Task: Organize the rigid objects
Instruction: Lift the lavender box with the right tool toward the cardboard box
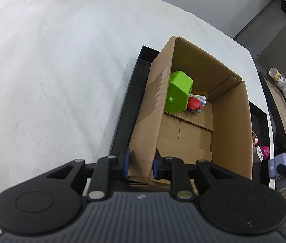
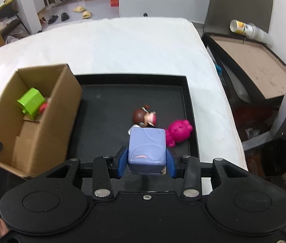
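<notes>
Right wrist view: my right tongs (image 2: 146,164) pinch a lavender block toy (image 2: 147,150), held just above the near end of the black tray (image 2: 131,79), to the right of the cardboard box (image 2: 41,129). Beyond the block, two things lie on the tray floor, well to the right of the box: a brown-haired figurine (image 2: 144,117) and, touching it or nearly so, a magenta toy (image 2: 178,132). Inside the box, at its far end, sit a green house-shaped block (image 1: 178,93) and a red-and-white figure (image 1: 195,104), with something yellow behind them that I cannot make out. My left tongs (image 1: 140,166) are pressed onto the box's near corner, one finger outside the wall and one inside, steadying it on the tray. A white plug adapter (image 1: 258,155) shows on the tray past the box's right wall in the left wrist view. By my reading the sorting is around halfway: a few pieces are boxed, one is in transit, and at least two toys, perhaps the adapter as well, remain to be moved. The tray rests on a white-covered worktop (image 2: 122,46).
</notes>
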Demonstrator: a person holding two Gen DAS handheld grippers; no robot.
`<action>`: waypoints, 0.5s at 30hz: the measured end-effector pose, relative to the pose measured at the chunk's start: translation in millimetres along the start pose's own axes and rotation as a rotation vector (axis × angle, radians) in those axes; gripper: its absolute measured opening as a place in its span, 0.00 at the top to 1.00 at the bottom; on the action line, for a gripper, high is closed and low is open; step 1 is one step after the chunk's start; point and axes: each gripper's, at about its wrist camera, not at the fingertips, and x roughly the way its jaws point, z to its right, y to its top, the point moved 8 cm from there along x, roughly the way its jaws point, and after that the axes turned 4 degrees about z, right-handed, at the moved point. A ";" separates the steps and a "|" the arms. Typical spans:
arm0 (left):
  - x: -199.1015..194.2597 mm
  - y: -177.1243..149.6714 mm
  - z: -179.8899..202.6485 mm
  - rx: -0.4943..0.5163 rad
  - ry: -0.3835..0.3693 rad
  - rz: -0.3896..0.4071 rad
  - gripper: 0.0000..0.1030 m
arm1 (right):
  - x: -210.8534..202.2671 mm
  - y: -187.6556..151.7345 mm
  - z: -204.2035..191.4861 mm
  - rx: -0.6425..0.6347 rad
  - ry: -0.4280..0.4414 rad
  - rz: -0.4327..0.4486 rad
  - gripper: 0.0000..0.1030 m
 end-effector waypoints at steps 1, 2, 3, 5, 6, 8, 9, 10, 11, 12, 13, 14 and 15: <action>-0.2 -0.5 0.4 0.000 -0.002 -0.002 0.80 | -2.3 2.5 -2.0 0.000 0.004 0.006 0.62; -0.2 -0.7 0.6 0.000 -0.004 -0.004 0.80 | -4.6 4.8 -3.9 -0.001 0.008 0.012 0.62; 0.4 -0.7 1.2 0.001 -0.003 -0.004 0.80 | -6.7 6.9 -5.5 -0.001 0.013 0.017 0.62; 0.4 -1.1 1.5 0.001 -0.004 -0.004 0.80 | -11.4 11.3 -10.2 0.000 0.027 0.026 0.62; 0.1 -1.3 1.6 0.000 -0.004 -0.004 0.80 | -13.3 13.6 -12.2 -0.001 0.032 0.031 0.62; 0.5 -1.5 2.6 0.002 -0.001 -0.004 0.80 | -17.2 18.4 -17.0 -0.009 0.040 0.042 0.62; 0.8 -1.6 3.1 0.003 -0.001 -0.004 0.80 | -18.9 20.2 -19.3 -0.012 0.044 0.045 0.62; 1.2 -1.8 3.5 0.003 -0.002 -0.005 0.80 | -20.4 22.5 -22.0 -0.017 0.049 0.049 0.62; 1.5 -2.0 3.6 0.004 -0.004 -0.006 0.80 | -21.9 24.5 -24.9 -0.021 0.053 0.052 0.62; 1.4 -2.2 3.8 0.005 -0.006 -0.007 0.80 | -22.9 26.3 -27.0 -0.023 0.056 0.056 0.62; 1.9 -2.3 3.1 0.005 -0.008 -0.007 0.80 | -23.7 28.3 -29.5 -0.026 0.061 0.060 0.62; 2.0 -2.0 2.2 0.004 -0.010 -0.008 0.80 | -24.6 30.6 -32.1 -0.028 0.065 0.064 0.62; 2.2 -1.8 1.8 0.003 -0.012 -0.009 0.80 | -25.4 33.0 -35.1 -0.029 0.071 0.068 0.62</action>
